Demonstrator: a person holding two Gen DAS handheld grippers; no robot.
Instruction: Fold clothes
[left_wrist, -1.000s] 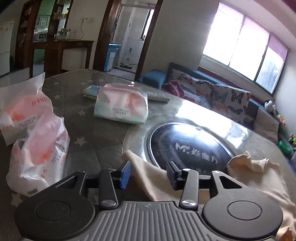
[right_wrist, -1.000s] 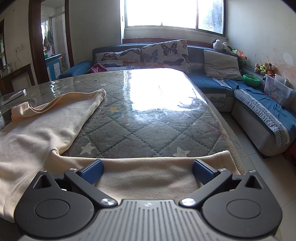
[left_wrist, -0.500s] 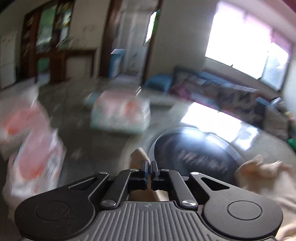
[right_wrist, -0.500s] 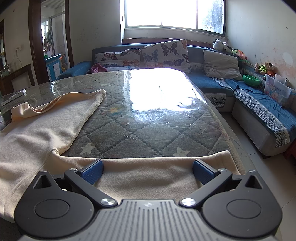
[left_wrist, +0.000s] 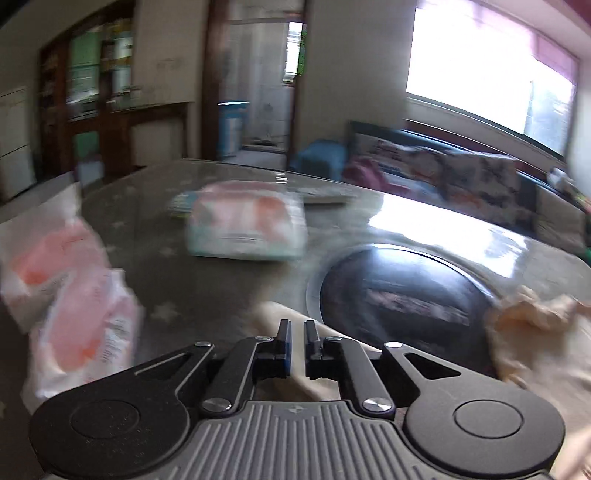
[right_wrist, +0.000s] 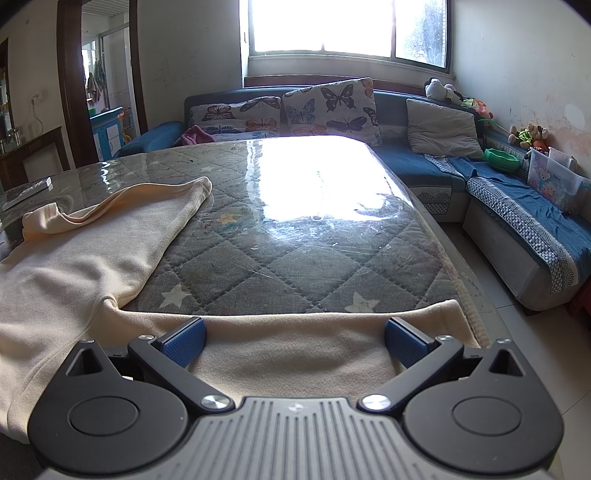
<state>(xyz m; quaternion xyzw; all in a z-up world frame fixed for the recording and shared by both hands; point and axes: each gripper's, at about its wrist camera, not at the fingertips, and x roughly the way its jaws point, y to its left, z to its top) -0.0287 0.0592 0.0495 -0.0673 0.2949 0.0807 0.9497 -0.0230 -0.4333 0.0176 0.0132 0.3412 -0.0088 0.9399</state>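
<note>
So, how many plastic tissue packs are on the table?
3: two pink-and-white plastic tissue packs overlapping at the left edge, one pink-and-green pack farther back, centre. More may be hidden.

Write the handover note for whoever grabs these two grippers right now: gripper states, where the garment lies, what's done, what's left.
Left gripper: fingers nearly closed, a narrow gap showing; the view is blurred, so whether it pinches the cream fleece garment is unclear.
Right gripper: wide open, hovering over the garment's near sleeve, gripping nothing.
Garment: spread flat on the quilted grey star-print table, sleeves out, one reaching the table's right edge.
Done: laid out. No fold visible.
Left: fold both sleeves in, then the body.
</note>
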